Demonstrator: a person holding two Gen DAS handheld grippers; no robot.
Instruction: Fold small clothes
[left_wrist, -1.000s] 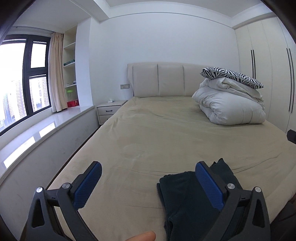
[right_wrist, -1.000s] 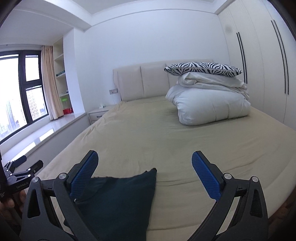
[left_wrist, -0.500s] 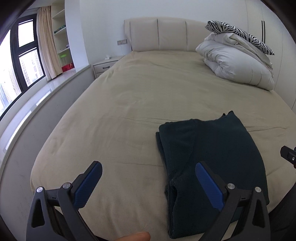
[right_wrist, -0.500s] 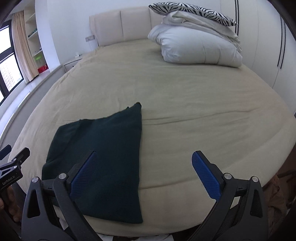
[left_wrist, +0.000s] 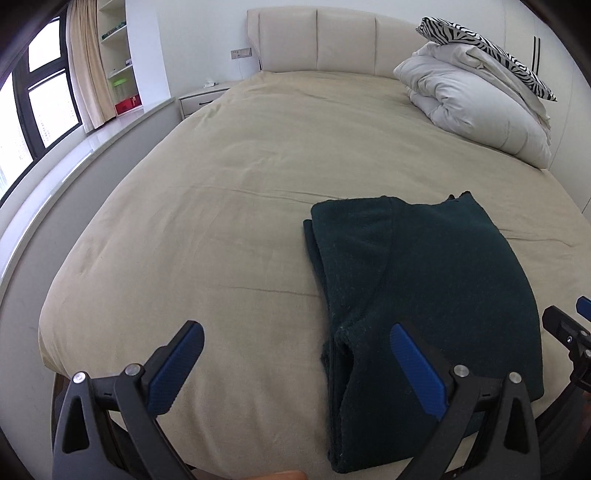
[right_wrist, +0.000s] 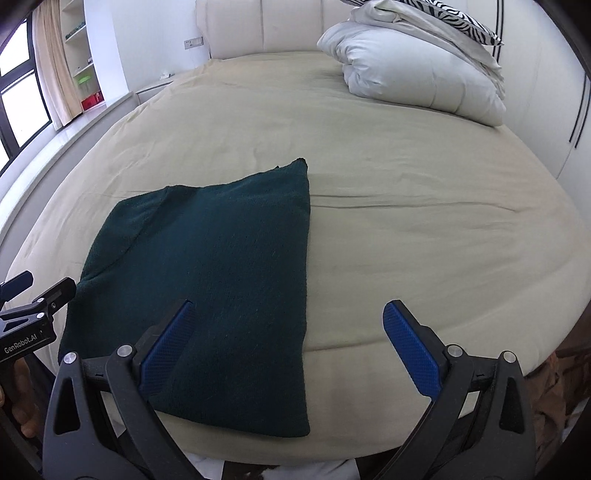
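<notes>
Garment: dark green folded garment (left_wrist: 436, 280) lies flat on bed (left_wrist: 240, 206), long axis toward headboard.
Jaws: left gripper (left_wrist: 295, 365) and right gripper (right_wrist: 288, 332) both spread, empty.
Change: both views tilted further down.

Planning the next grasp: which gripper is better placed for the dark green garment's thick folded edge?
Left, probably. The left gripper is open beside the dark green garment's layered edge; the open right gripper straddles its opposite side.

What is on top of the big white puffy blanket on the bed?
A zebra-striped pillow lies on top of the folded white duvet, at the far right of the bed. What is under the duvet is covered and cannot be seen.
</notes>
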